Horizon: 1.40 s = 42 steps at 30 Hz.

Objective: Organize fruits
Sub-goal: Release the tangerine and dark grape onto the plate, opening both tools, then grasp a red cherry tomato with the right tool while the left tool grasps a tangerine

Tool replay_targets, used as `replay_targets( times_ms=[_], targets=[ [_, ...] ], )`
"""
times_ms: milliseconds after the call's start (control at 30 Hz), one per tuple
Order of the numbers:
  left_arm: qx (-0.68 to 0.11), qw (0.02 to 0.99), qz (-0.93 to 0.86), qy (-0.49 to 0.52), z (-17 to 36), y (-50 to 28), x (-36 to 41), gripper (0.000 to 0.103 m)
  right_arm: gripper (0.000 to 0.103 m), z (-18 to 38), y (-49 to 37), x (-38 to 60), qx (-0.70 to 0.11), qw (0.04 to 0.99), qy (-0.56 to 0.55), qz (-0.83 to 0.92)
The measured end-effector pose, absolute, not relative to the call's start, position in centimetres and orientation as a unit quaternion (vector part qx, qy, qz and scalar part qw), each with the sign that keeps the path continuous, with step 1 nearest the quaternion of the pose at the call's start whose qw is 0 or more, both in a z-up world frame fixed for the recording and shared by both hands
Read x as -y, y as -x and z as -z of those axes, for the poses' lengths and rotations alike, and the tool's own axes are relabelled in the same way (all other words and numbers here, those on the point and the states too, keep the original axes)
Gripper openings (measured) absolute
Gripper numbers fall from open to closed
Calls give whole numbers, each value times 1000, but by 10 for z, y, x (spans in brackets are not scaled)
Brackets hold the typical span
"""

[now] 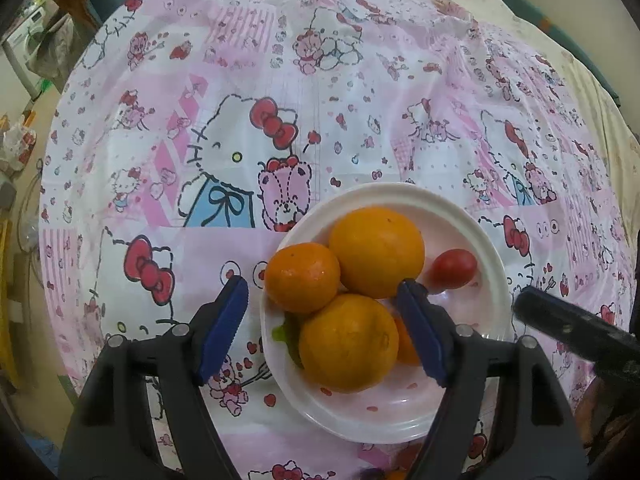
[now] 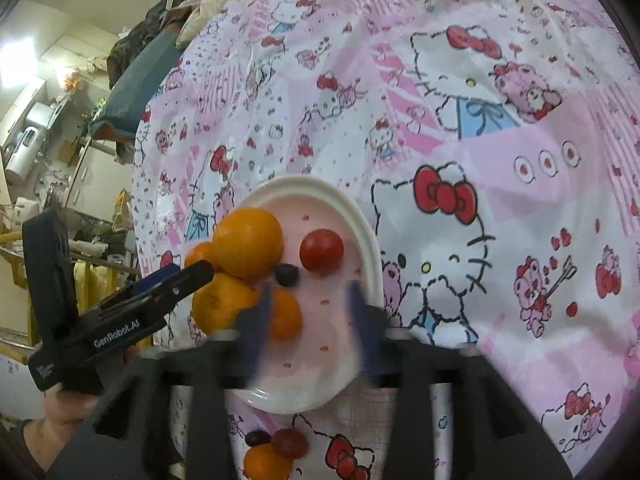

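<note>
A white plate [image 1: 460,216] holds several oranges [image 1: 378,250] and a small red tomato [image 1: 454,268]. My left gripper [image 1: 324,304] is open above the plate's near side, its blue fingers astride the front orange [image 1: 348,344] without touching it. In the right wrist view the plate [image 2: 360,224] also holds a dark blueberry [image 2: 287,275] beside the tomato [image 2: 321,250]. My right gripper [image 2: 310,300] is open and blurred over the plate, empty, next to a small orange [image 2: 286,314]. The left gripper [image 2: 176,280] also shows at the left of that view.
The table wears a pink Hello Kitty cloth [image 1: 224,152]. A small orange [image 2: 266,462] and two dark red grapes [image 2: 290,444] lie on the cloth by the plate's near edge. Cluttered shelves [image 2: 52,152] stand beyond the table's left edge.
</note>
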<state>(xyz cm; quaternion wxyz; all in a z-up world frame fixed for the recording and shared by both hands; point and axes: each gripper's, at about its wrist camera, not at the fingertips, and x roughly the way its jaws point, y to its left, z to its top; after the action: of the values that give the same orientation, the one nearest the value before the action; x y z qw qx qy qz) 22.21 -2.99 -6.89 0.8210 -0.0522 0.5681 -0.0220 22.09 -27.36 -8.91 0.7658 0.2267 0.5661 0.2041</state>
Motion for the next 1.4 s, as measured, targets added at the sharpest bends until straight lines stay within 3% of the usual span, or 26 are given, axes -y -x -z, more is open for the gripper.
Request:
replay_targets(
  times_ms=[667, 1033, 1400],
  targets=[
    [-509, 861, 10, 23, 29, -182, 19, 74, 68, 63, -210, 280, -540, 789, -221, -192],
    [-491, 871, 17, 16, 9, -139, 9, 74, 84, 39, -178, 281, -518, 803, -217, -201],
    [-475, 880, 18, -2, -4, -100, 5, 74, 84, 31, -152, 277, -514, 815, -177, -201]
  ],
)
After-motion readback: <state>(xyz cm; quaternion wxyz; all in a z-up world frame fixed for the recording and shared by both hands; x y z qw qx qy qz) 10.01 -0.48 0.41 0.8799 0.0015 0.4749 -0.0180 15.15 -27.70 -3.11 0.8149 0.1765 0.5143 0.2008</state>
